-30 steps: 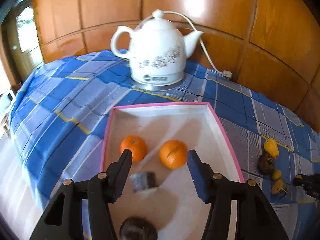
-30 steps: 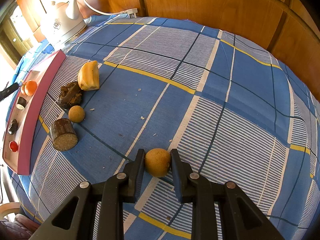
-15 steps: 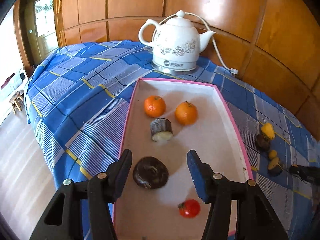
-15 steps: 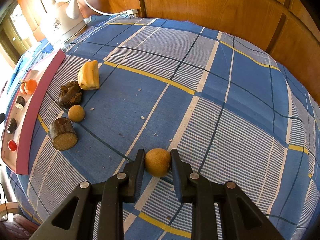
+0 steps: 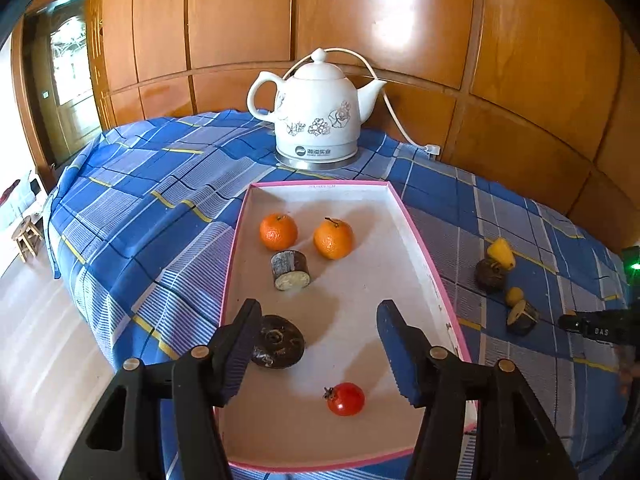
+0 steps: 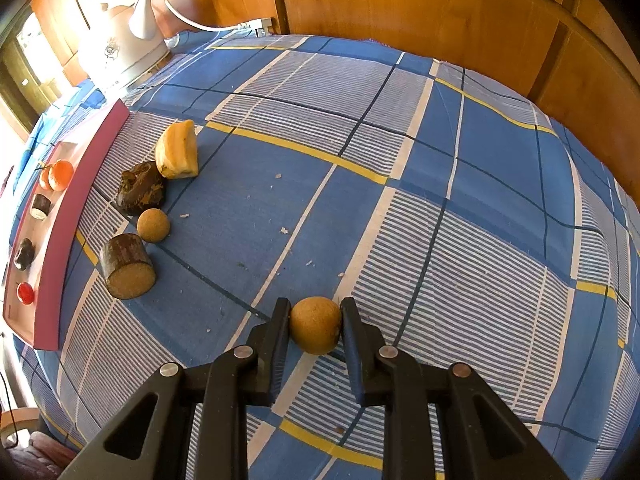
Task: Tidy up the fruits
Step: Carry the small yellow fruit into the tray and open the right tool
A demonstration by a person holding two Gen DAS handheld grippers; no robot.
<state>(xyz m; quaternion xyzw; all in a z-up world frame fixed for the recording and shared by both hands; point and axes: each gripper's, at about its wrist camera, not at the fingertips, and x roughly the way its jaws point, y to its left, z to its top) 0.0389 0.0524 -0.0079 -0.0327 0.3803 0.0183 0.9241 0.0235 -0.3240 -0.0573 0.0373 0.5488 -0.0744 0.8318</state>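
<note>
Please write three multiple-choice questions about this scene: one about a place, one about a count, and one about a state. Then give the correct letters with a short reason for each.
1. Where does the white ceramic kettle stand?
A. inside the tray
B. on the tablecloth beyond the tray's far end
C. on the floor

2. How many round orange tangerines lie in the pink-rimmed white tray?
A. one
B. two
C. four

3. What is the state of the right tool?
A. shut on the round tan fruit
B. open with nothing between its fingers
C. shut on a tomato

Answers:
1 B: the kettle sits on the blue checked tablecloth past the tray's far rim.
2 B: one tangerine and a second tangerine lie side by side.
3 A: both fingers press the round tan fruit from either side.
</note>
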